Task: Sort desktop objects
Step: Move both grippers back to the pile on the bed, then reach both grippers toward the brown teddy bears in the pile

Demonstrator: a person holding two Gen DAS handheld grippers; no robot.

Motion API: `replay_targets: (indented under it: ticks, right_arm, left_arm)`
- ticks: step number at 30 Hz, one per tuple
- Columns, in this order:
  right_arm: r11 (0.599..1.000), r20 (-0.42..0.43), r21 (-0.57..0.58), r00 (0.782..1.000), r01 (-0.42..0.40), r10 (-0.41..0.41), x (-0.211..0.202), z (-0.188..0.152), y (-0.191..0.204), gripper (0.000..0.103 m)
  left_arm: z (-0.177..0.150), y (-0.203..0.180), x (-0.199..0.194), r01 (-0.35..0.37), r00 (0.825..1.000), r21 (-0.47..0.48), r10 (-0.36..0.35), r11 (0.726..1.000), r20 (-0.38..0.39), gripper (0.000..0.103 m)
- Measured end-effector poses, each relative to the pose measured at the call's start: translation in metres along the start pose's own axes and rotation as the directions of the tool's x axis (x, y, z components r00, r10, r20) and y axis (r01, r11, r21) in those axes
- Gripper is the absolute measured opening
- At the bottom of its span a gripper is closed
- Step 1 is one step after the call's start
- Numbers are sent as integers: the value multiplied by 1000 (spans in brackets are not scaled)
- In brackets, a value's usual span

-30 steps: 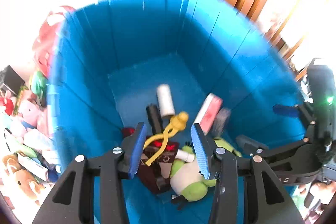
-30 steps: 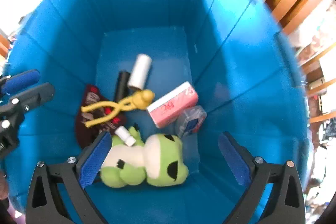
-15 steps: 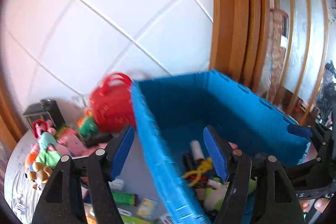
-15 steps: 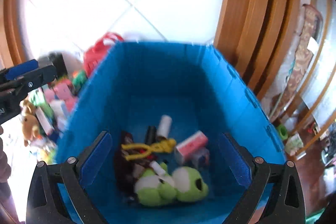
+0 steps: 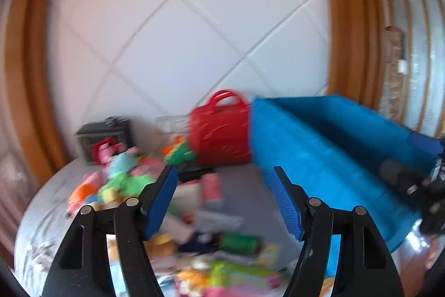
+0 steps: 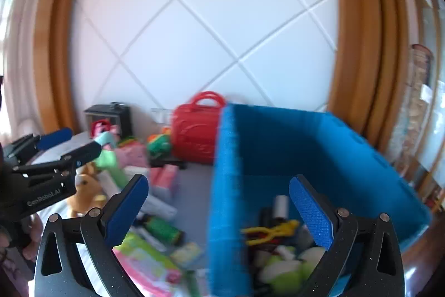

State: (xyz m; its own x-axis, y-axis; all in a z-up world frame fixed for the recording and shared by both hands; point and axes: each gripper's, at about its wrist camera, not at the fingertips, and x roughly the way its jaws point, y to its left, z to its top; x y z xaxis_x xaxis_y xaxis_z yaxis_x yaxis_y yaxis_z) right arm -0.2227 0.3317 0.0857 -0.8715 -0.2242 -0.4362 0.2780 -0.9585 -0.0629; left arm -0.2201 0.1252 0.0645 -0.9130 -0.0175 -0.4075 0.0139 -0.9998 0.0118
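A blue bin (image 6: pixel 278 141) stands on the right of the table; it also shows in the left wrist view (image 5: pixel 328 146). Inside it lie a green plush (image 6: pixel 281 266), yellow tongs (image 6: pixel 268 231) and a white roll (image 6: pixel 281 203). My left gripper (image 5: pixel 224 202) is open and empty, above a blurred pile of toys (image 5: pixel 122 180) left of the bin. My right gripper (image 6: pixel 219 210) is open and empty, over the bin's left wall. The left gripper also shows at the left edge of the right wrist view (image 6: pixel 55 146).
A red toy bag (image 5: pixel 221 130) stands against the white tiled wall beside the bin. A dark box (image 5: pixel 104 134) sits at the back left. A green bottle (image 6: pixel 164 227) and packets lie on the grey table (image 6: pixel 194 180). Wooden frames flank the wall.
Both grippers have lifted out of the bin and swung left. The views now look across the table and wall instead of down into the bin. Both stayed open.
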Motion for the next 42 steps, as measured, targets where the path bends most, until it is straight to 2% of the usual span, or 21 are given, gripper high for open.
replay_targets:
  ticks: [5, 10, 13, 17, 21, 24, 28, 33, 34, 37, 38, 41, 42]
  right_arm:
    - [995, -103, 33, 990, -96, 99, 40, -13, 44, 103]
    - [989, -220, 61, 964, -137, 147, 78, -37, 81, 103]
    - [984, -291, 97, 941, -150, 172, 101, -53, 104, 103]
    - [984, -346, 116, 923, -135, 167, 120, -67, 129, 103]
    - [983, -393, 127, 904, -130, 170, 138, -75, 152, 103]
    - [978, -427, 126, 880, -169, 207, 150, -81, 166, 103]
    - [974, -460, 67, 859, -218, 224, 162, -88, 181, 103]
    - [962, -497, 39, 830, -272, 255, 180, -99, 182, 102]
    - [958, -502, 41, 823, -284, 265, 184, -102, 179, 102]
    - [950, -520, 41, 806, -308, 284, 196, -108, 176, 102]
    - [949, -525, 38, 802, -312, 285, 200, -110, 176, 101]
    - [950, -541, 56, 790, -309, 288, 207, -115, 178, 91]
    - [947, -544, 73, 783, -313, 301, 208, -116, 179, 90]
  left_arm:
    - [-30, 73, 7, -137, 989, -26, 135, 990, -67, 69]
    - [-66, 145, 14, -241, 960, -22, 235, 970, -155, 69]
    - [-89, 174, 18, -261, 945, -33, 248, 965, -213, 69]
    - [-115, 207, 23, -264, 932, -34, 247, 964, -264, 69]
    - [-137, 217, 35, -225, 927, -46, 199, 973, -319, 69]
    - [-153, 212, 51, -180, 922, -75, 142, 981, -360, 69]
    - [-166, 195, 73, -144, 915, -93, 97, 985, -392, 69]
    - [-188, 170, 108, -99, 881, -111, 35, 989, -472, 68]
    - [-192, 164, 114, -109, 873, -95, 50, 990, -486, 66]
    - [-200, 163, 125, -143, 846, -82, 79, 986, -527, 37]
    - [-200, 167, 124, -154, 844, -88, 84, 984, -530, 30]
    - [-197, 192, 112, -249, 833, -45, 190, 968, -520, 30]
    - [-196, 208, 109, -300, 821, -22, 247, 954, -514, 30]
